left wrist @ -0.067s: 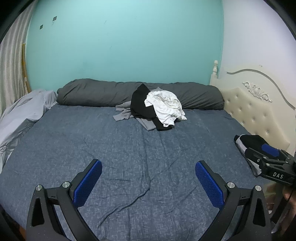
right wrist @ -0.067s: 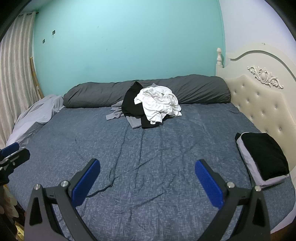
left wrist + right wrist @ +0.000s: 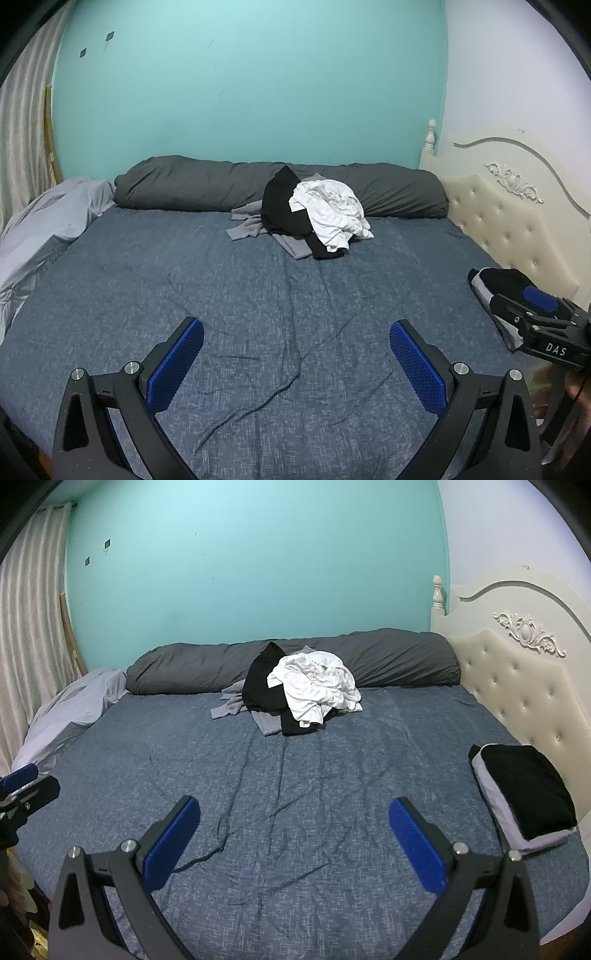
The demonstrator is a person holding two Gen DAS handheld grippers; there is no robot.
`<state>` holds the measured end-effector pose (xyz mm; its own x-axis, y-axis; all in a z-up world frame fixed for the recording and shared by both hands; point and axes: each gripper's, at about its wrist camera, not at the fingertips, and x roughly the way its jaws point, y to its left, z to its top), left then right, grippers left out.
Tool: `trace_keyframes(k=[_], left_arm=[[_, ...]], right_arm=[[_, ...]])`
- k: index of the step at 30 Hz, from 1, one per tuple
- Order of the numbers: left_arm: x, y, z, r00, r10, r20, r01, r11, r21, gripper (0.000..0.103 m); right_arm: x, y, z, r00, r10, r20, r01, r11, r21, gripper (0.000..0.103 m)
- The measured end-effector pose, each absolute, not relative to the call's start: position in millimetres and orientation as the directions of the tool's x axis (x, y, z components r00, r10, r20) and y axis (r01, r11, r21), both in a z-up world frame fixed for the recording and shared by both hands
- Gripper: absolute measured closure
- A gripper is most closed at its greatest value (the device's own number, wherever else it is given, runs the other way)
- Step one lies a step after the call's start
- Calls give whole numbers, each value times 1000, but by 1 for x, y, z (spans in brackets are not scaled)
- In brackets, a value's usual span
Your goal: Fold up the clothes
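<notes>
A crumpled heap of clothes (image 3: 314, 221) — white on top, black and grey beneath — lies far across the blue bed (image 3: 184, 288), against a dark grey bolster (image 3: 192, 188). Left claw (image 3: 296, 345) and right claw (image 3: 294, 823) both gape empty.

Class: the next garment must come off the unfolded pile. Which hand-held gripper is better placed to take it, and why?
Neither clearly. Both the left hand-held gripper and the right hand-held gripper are open, empty and far short of the pile. The pile sits about centre in both views; the left is marginally favoured, since the folded stack lies on the right.
</notes>
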<state>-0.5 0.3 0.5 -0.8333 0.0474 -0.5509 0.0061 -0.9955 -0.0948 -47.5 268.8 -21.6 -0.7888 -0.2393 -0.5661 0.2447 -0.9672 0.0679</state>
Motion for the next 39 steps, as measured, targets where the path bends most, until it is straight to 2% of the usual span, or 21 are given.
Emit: trace_keyframes(k=[39], left_arm=[[-2, 7, -8, -830, 57, -556, -8, -996, -90, 0]], right_arm=[[-48, 276, -27, -786, -237, -570, 241, -968, 71, 0]])
